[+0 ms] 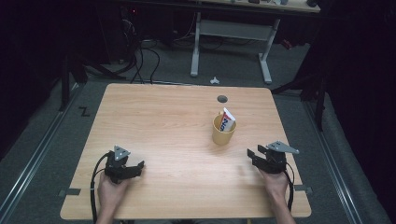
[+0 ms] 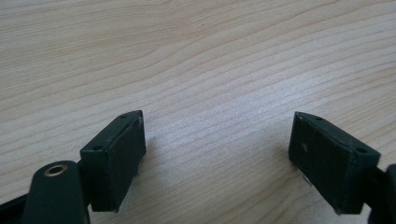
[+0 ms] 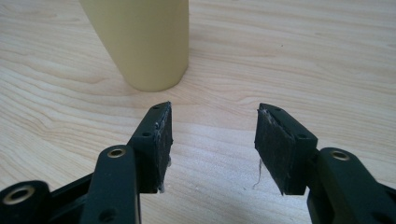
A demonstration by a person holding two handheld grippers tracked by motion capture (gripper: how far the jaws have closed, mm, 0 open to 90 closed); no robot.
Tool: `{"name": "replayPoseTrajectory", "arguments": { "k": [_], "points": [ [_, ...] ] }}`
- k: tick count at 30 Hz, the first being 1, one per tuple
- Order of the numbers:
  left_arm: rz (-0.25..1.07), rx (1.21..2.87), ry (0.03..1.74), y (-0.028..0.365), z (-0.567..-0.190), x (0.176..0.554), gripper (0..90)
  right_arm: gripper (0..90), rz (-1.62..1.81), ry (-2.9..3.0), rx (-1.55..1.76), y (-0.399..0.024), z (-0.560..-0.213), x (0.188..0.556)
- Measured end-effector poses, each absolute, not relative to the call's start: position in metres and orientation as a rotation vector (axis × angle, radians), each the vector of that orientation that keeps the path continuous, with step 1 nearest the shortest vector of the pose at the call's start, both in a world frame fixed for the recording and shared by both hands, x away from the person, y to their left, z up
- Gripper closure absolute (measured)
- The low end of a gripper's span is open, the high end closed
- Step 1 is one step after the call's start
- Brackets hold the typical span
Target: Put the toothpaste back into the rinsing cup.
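Left gripper (image 1: 135, 167): held low over the near left of the wooden counter (image 1: 163, 121), jaws spread wide, nothing between them, bare wood ahead.
Right gripper (image 1: 254, 155): held at the near right, jaws wide apart and empty, aimed toward the cup.
Yellow cup (image 1: 223, 130): upright on the counter's right half, near the right gripper but apart from it, well away from the left one.
Tube (image 1: 228, 120): white with red and blue print, leaning inside the cup, its top above the rim.
Round hole (image 1: 222, 98): in the counter beyond the cup.
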State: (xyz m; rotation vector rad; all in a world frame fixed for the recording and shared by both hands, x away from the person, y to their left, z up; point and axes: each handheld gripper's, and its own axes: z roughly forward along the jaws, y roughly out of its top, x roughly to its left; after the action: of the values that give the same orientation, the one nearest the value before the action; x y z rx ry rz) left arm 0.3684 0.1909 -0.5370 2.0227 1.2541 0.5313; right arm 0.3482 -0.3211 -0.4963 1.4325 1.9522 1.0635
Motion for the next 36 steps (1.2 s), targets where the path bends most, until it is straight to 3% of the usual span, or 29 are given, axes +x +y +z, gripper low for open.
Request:
{"name": "replayPoseTrajectory", "arguments": {
  "k": [36],
  "points": [
    [0.532, 2.023, 1.254, 0.191, -0.537, 0.368, 19.3, 44.0, 0.917, 2.001, 1.468, -0.316, -0.522, 0.362]
  ]
}}
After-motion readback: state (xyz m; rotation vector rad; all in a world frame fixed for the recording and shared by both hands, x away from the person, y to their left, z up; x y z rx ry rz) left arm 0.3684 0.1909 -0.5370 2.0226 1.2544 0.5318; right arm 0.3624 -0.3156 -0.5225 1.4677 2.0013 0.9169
